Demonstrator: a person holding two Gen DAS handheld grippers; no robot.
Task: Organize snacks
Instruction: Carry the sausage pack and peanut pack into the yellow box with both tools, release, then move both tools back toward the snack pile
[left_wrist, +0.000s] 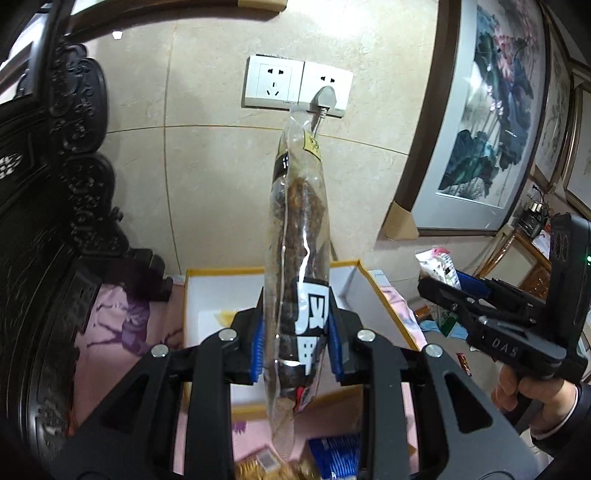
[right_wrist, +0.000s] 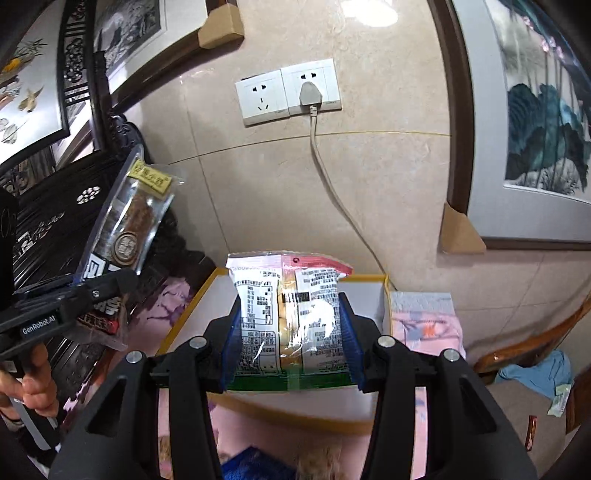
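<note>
Left gripper (left_wrist: 297, 347): clamped on the lower part of a clear snack bag (left_wrist: 299, 236) holding dark brown strips, held up in the air.
Snack bag axis: long axis runs forward along the fingers, sealed top pointing up toward the wall socket (left_wrist: 297, 86); seen edge-on from the left wrist.
Right gripper (right_wrist: 291, 332): clenched across a white printed packet (right_wrist: 288, 314), printed back facing the camera.
Packet position: above the near edge of the open yellow-rimmed box (right_wrist: 386, 295).
Box: sits on a pink cloth (right_wrist: 325, 428) by the tiled wall.
</note>
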